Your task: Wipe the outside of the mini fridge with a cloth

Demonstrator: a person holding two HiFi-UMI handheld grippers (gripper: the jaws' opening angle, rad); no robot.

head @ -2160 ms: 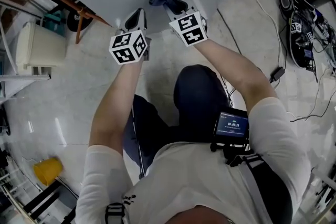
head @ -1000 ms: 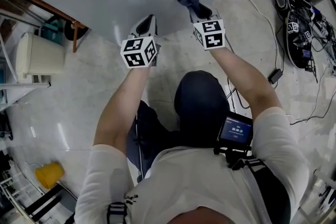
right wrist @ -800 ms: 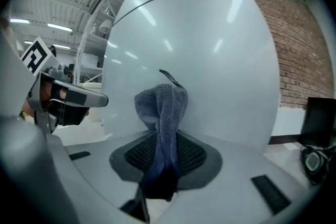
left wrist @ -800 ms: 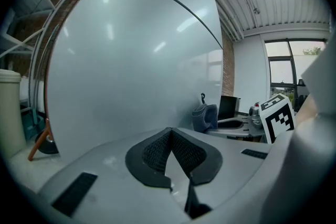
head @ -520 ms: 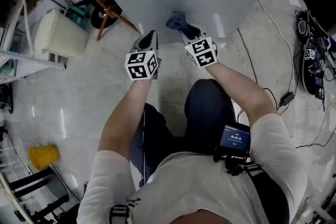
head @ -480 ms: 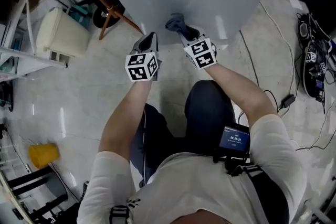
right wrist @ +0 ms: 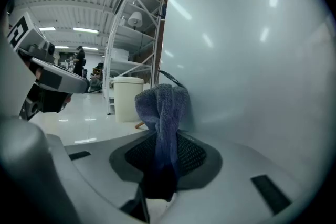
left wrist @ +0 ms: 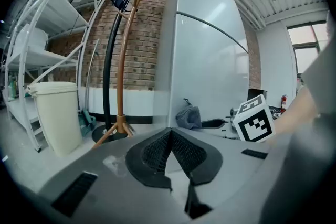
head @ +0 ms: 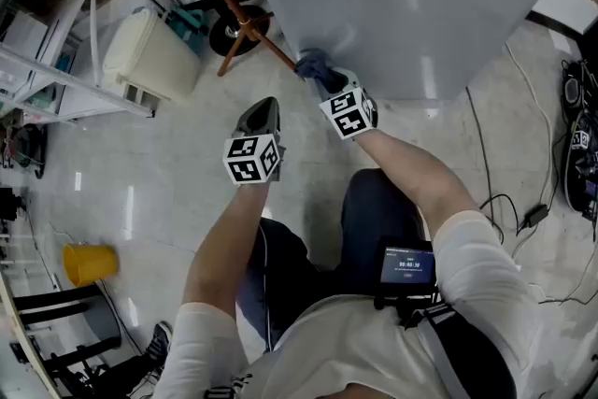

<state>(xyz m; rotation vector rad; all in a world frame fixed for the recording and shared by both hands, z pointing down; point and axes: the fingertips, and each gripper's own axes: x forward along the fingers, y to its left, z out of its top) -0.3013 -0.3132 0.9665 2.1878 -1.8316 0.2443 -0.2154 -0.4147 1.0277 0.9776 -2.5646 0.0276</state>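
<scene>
The right gripper (right wrist: 159,162) has its jaws clenched on a blue cloth (right wrist: 164,107), pinching the lower end so that a bunched fold stands up past the tips. That loose fold is the working part: it leads the gripper and meets the pale grey fridge (right wrist: 252,60) first, with the hard jaws kept off the surface. In the head view the cloth (head: 310,66) sits low on the fridge (head: 420,14), at the left edge of its front face, and seems to press against it. The arm reaches forward from the crouched person to hold it there.

The left gripper (left wrist: 171,140) has its jaws closed together with nothing between them. It hangs back over the floor, well apart from the fridge, probably just kept out of the wiping path. Its view looks across at the cloth (left wrist: 189,116) against the fridge front.

A brown coat stand (head: 245,12) stands just beside that same edge, so strokes there need care.
</scene>
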